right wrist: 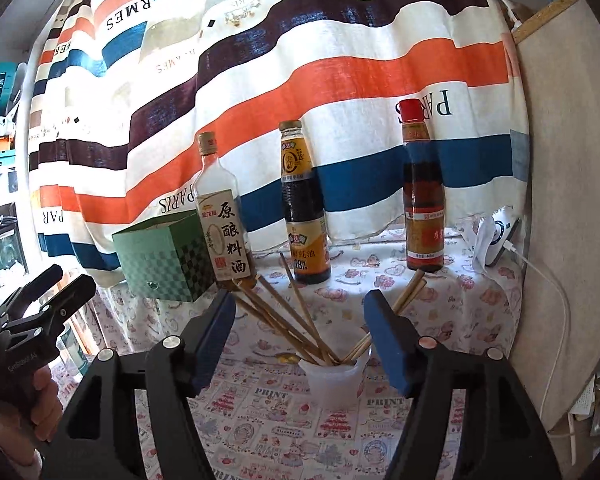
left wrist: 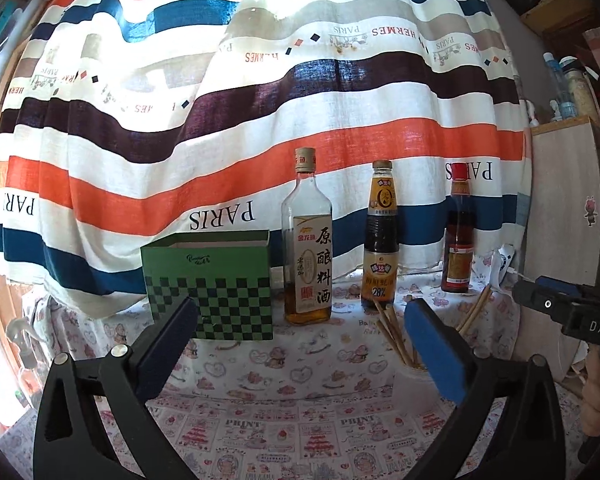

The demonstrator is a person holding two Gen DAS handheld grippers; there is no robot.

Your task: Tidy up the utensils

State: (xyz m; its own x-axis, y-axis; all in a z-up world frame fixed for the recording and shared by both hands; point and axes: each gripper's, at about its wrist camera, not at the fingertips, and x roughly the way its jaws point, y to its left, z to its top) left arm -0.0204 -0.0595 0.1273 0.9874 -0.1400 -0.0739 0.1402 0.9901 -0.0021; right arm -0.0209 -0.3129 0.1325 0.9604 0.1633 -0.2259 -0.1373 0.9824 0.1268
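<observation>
Here the striped curtain (left wrist: pixel 260 128) hangs behind the bench (left wrist: pixel 284 364), which is covered with a printed cloth. On it stand a green checkered box (left wrist: pixel 216 284) and three bottles: a clear one (right wrist: pixel 224 216), a dark one (right wrist: pixel 304 216) and a red-capped one (right wrist: pixel 422 200). Nearer, chopsticks (right wrist: pixel 296 316) fan out of a small white cup (right wrist: pixel 334 376). Left tongs (left wrist: pixel 300 340) and right tongs (right wrist: pixel 300 332) are both released, grasping nothing.
</observation>
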